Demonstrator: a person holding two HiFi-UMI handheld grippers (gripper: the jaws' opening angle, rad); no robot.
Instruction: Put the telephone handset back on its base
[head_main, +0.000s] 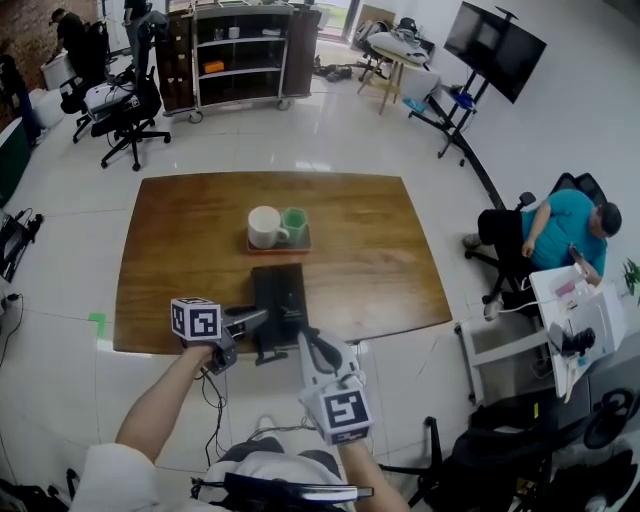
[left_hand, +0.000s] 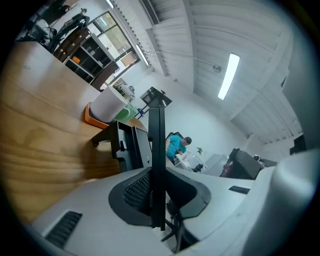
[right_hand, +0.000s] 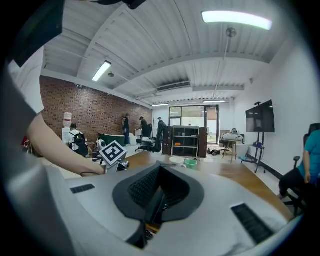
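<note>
The black telephone base (head_main: 278, 288) lies near the front edge of the brown table (head_main: 180, 260); it also shows in the left gripper view (left_hand: 127, 146), past the jaws. My left gripper (head_main: 262, 318) reaches in from the left at the base's near end, shut on a thin black piece, the handset (left_hand: 156, 150) seen edge-on, which stands up between the dark pads (left_hand: 137, 190). My right gripper (head_main: 312, 342) hovers just in front of the base, its jaws together with only a thin dark line between them (right_hand: 152, 210). Its camera catches the left gripper's marker cube (right_hand: 112, 154).
An orange tray (head_main: 278, 247) with a white mug (head_main: 265, 226) and a green cup (head_main: 295, 224) sits mid-table behind the base. A seated person (head_main: 560, 235) and a small white desk are at the right. Office chairs and a dark shelf unit (head_main: 240, 55) stand beyond.
</note>
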